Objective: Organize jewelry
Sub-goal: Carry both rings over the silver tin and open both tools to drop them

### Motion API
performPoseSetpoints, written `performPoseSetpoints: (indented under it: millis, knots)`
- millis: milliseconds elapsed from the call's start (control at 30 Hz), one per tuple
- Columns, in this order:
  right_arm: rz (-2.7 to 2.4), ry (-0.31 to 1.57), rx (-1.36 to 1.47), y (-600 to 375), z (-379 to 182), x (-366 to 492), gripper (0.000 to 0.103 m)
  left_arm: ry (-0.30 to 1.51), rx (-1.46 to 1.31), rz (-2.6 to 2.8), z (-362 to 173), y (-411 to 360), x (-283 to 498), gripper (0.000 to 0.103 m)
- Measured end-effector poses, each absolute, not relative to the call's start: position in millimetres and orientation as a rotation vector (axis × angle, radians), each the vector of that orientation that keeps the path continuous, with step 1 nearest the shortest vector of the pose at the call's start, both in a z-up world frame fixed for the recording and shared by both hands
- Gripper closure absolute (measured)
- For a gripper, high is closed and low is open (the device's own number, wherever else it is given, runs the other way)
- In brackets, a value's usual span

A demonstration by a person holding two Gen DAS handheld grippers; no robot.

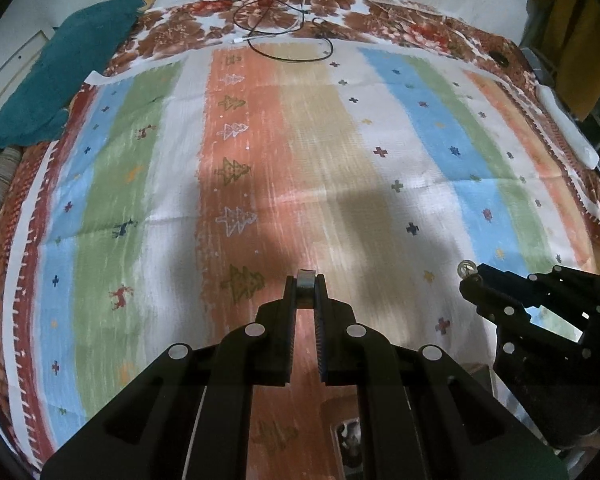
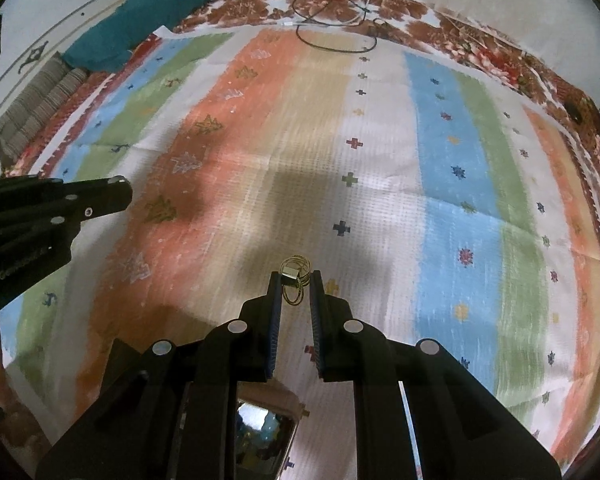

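My left gripper (image 1: 305,280) is shut on a wide silver ring (image 1: 305,285) held between its fingertips above the striped cloth (image 1: 340,160). My right gripper (image 2: 296,276) is shut on a bundle of thin gold hoop earrings with a small tag (image 2: 294,280); the hoops stick out past its tips. In the left wrist view the right gripper (image 1: 474,278) comes in from the right with the gold piece (image 1: 467,269) at its tip. In the right wrist view the left gripper (image 2: 118,190) reaches in from the left. A mirrored jewelry box (image 2: 266,436) lies below my right gripper.
A teal cloth (image 1: 60,68) lies at the far left corner. Black and white cables (image 1: 284,28) lie at the far edge of the cloth. A white object (image 1: 568,128) sits at the right edge. The box shows partly under my left gripper (image 1: 350,440).
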State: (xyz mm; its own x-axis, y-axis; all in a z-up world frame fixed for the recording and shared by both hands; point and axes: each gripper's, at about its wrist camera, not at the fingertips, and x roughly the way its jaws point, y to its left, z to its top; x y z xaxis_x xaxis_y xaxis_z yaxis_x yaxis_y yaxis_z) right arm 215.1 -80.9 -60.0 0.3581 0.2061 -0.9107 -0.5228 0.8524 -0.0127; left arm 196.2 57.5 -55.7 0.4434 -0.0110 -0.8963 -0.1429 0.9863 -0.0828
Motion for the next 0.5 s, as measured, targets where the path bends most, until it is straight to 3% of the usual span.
performPoseSetpoints:
  millis: [500]
  knots:
    - [0.519, 1.065, -0.313, -96, -40, 175, 0.088, 1.048, -0.147, 0.027, -33, 23, 144, 0.095]
